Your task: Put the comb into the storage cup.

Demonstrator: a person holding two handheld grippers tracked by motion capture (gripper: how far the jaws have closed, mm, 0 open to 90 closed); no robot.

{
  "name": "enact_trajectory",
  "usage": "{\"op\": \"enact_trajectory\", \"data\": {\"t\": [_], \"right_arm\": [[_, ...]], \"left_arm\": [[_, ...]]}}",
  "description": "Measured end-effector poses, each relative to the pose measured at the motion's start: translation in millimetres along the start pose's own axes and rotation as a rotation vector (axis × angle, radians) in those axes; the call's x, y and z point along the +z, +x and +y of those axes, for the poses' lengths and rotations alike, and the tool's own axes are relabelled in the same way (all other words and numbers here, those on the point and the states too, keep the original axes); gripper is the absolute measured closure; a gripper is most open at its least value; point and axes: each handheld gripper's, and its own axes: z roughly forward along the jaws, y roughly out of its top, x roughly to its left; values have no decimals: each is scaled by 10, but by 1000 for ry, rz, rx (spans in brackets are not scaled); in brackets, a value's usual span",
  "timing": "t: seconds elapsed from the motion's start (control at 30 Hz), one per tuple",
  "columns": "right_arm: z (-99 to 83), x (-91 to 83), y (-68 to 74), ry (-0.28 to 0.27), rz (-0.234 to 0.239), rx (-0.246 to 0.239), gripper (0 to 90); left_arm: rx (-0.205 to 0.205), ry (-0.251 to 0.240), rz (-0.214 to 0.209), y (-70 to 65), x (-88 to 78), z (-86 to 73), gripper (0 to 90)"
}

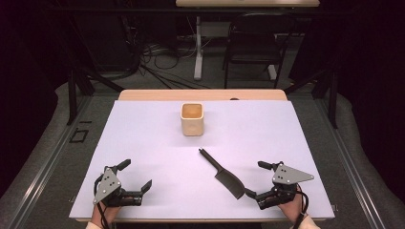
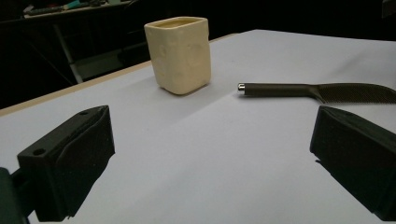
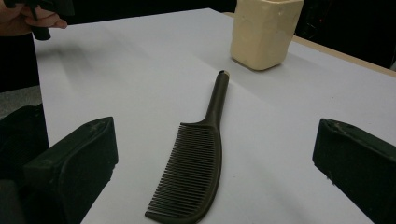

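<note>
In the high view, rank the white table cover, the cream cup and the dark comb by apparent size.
1. White table cover, by far.
2. Comb and cream cup look close: the comb is longer, the cup bulkier, and the comb is nearer the camera, so unranked.

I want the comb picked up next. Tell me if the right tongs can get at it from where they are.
Probably yes. The right tongs are open and sit beside the comb, which lies flat on the table with nothing between them; the cup stands well beyond.

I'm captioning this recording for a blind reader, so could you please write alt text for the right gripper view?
A dark comb lies flat on a white table between the right gripper's two open black jaws, its handle pointing away toward a cream square cup that stands upright beyond it. At the top left corner, a hand holds the other gripper.
</note>
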Motion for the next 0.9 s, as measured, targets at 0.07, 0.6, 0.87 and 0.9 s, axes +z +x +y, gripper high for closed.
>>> {"op": "enact_trajectory", "data": {"t": [0.07, 0.6, 0.87, 0.9], "right_arm": [[2, 13, 3, 5, 0, 0, 0], [133, 294, -54, 60, 36, -4, 0], [194, 425, -81, 75, 50, -5, 0], [201, 436, -83, 77, 52, -7, 0]], "left_arm": [[0, -1, 0, -1, 1, 1, 0], [-1, 4, 9, 1, -5, -4, 0], [-5, -1, 12, 10, -10, -8, 0], [-3, -1, 12, 12, -10, -7, 0]]}}
